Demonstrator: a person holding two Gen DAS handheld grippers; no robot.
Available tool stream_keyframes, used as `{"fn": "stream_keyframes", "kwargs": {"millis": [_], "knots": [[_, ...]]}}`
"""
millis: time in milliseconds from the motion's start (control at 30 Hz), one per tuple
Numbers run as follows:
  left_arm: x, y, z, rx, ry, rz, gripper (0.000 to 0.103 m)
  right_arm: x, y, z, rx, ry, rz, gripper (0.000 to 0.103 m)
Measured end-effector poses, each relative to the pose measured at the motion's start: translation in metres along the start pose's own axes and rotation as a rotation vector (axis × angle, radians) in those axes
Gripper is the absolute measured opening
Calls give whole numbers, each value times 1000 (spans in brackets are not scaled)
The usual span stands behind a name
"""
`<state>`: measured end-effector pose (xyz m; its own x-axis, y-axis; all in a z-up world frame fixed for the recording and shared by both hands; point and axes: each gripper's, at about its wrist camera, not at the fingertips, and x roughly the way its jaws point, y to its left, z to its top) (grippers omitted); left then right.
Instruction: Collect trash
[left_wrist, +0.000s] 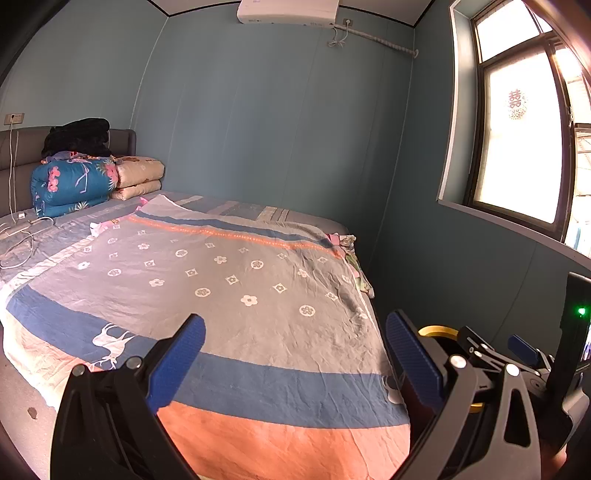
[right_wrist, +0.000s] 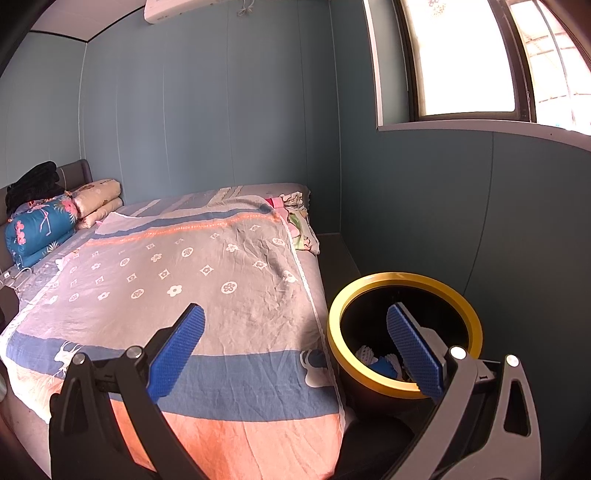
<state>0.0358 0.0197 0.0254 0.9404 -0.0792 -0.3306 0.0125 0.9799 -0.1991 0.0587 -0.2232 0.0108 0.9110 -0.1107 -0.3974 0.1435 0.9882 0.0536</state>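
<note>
1. One trash bin (right_wrist: 404, 334), black with a yellow rim, stands on the floor just beside the bed's right near corner; inside it lie white and blue scraps (right_wrist: 378, 363), too jumbled to count.
2. Right claw (right_wrist: 295, 352) hangs wide apart, gripping nothing; its right finger sits over the bin's mouth, its left finger over the bedspread.
3. Left claw (left_wrist: 295, 360) is spread wide too, and bare, above the near end of the bed (left_wrist: 221, 295); the other claw's body shows just to its right, with a sliver of the bin's yellow rim behind it.
4. On the bed: one patterned bedspread (right_wrist: 192, 280) in grey, blue and orange bands, and at the far left two folded quilts, one blue floral (left_wrist: 72, 184), one beige (left_wrist: 138, 177), with a black bundle (left_wrist: 79, 136) on top.
5. White cables (left_wrist: 22, 236) trail at the bed's left edge.
6. One window (left_wrist: 524, 147) on the right wall, one air conditioner (left_wrist: 288, 11) high on the far wall.
</note>
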Motion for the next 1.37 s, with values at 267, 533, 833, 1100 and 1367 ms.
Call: {"fn": "stream_keyframes", "kwargs": {"millis": [267,533,833,1100,1367], "knots": [[3,1,0,1,5,-4,95,0,-2,2,1,1,1,95],[5,1,0,1,12,-8,95,1,-2,0,3,7,-2,95],[7,1,-3,4,19,-21,95,1,-3,-4,6,15,0,95],[9,-1,-3,8,25,-10,95,2,-4,-4,5,21,1,95],[12,0,-3,8,37,-18,95,2,-2,-5,5,21,-1,95]]}}
